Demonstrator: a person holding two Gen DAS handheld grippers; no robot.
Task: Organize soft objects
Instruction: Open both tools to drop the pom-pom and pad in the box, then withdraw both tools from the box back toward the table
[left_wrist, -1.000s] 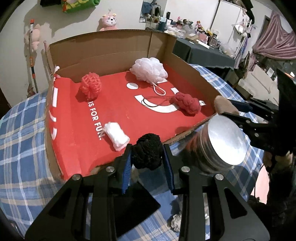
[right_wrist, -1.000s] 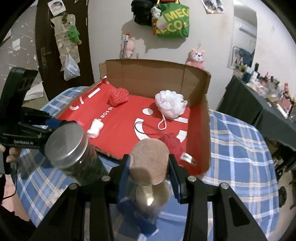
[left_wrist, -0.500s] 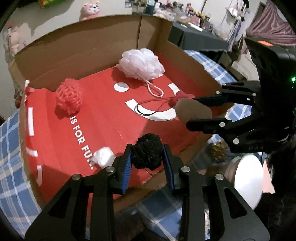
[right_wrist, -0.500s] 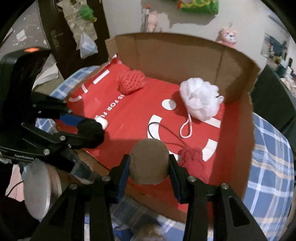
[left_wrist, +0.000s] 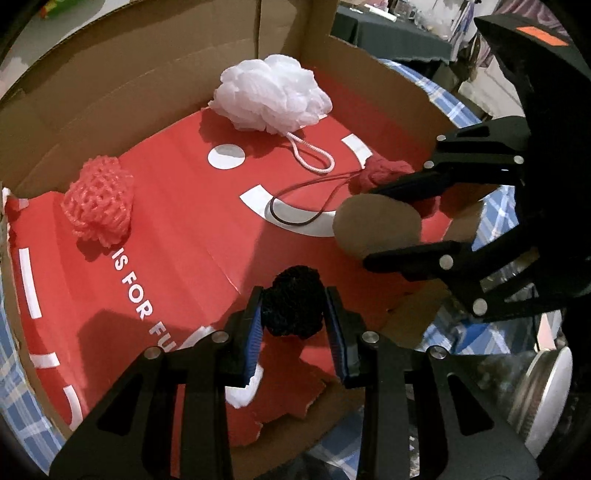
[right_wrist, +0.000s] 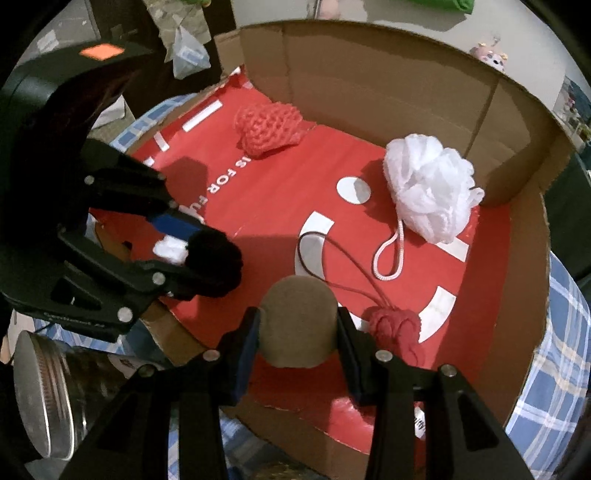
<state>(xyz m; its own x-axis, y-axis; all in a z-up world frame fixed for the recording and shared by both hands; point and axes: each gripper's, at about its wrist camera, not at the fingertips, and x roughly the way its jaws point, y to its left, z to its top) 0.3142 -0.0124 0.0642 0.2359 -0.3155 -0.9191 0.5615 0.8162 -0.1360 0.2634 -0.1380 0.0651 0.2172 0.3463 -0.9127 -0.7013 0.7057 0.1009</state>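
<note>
My left gripper (left_wrist: 294, 314) is shut on a black knitted puff (left_wrist: 293, 306) and hangs over the near edge of the red-lined cardboard box (left_wrist: 110, 92). My right gripper (right_wrist: 299, 328) is shut on a tan sponge ball (right_wrist: 299, 325) over the box's near right part. Each gripper shows in the other's view: the right gripper (left_wrist: 373, 229) with the tan sponge ball (left_wrist: 375, 225), the left gripper (right_wrist: 207, 258) with the black puff (right_wrist: 214, 258). On the box floor lie a white mesh pouf (left_wrist: 271, 98), a coral net scrubber (left_wrist: 98, 201), a dark red knot with cord (left_wrist: 384, 173) and a small white wad (left_wrist: 245, 387).
A metal-lidded glass jar (left_wrist: 546, 398) stands on the blue checked tablecloth (right_wrist: 554, 387) just outside the box's near edge, between both grippers. High cardboard walls (right_wrist: 388, 77) close the box's far and right sides. The near edge is low and torn.
Both grippers came forward and down from above the jar to over the box floor, each still holding its object. The jar now lies behind and beside them.
</note>
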